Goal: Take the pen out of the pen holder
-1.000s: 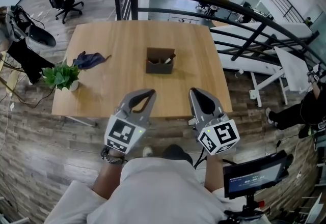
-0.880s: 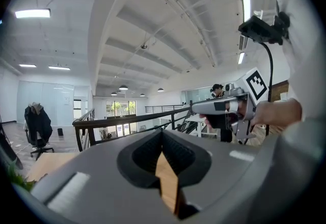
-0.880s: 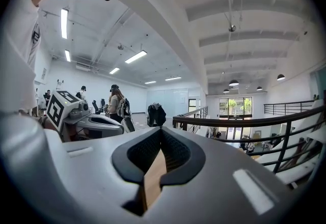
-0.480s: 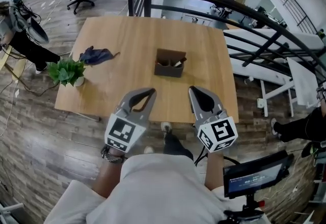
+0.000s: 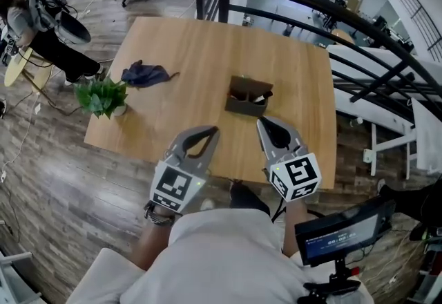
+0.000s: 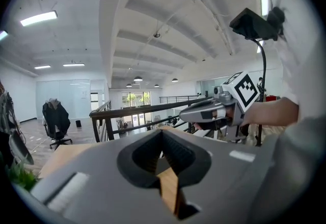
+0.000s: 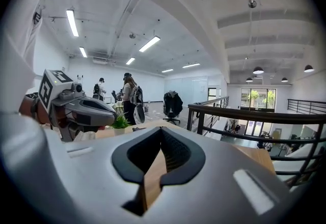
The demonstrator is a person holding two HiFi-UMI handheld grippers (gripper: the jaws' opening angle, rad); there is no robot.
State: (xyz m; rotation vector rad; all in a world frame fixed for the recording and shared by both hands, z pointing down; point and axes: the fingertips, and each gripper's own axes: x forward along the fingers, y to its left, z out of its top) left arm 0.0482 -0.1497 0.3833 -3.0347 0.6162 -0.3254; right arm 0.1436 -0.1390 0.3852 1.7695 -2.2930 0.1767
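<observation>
The left gripper [image 5: 209,131] and right gripper [image 5: 265,123] had come forward over the near edge of the surface [image 5: 186,47], each with its fingers together on nothing. The pen [image 5: 260,97] stayed in the pen holder [image 5: 243,105], now just beyond the right gripper.

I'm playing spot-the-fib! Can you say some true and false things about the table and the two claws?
1. The pen holder sits on the table. True.
2. The right claw is holding a pen. False: it is shut and holds nothing.
3. A green plant stands at the table's left edge. True.
4. The left claw is wide open. False: it is shut and empty.
</observation>
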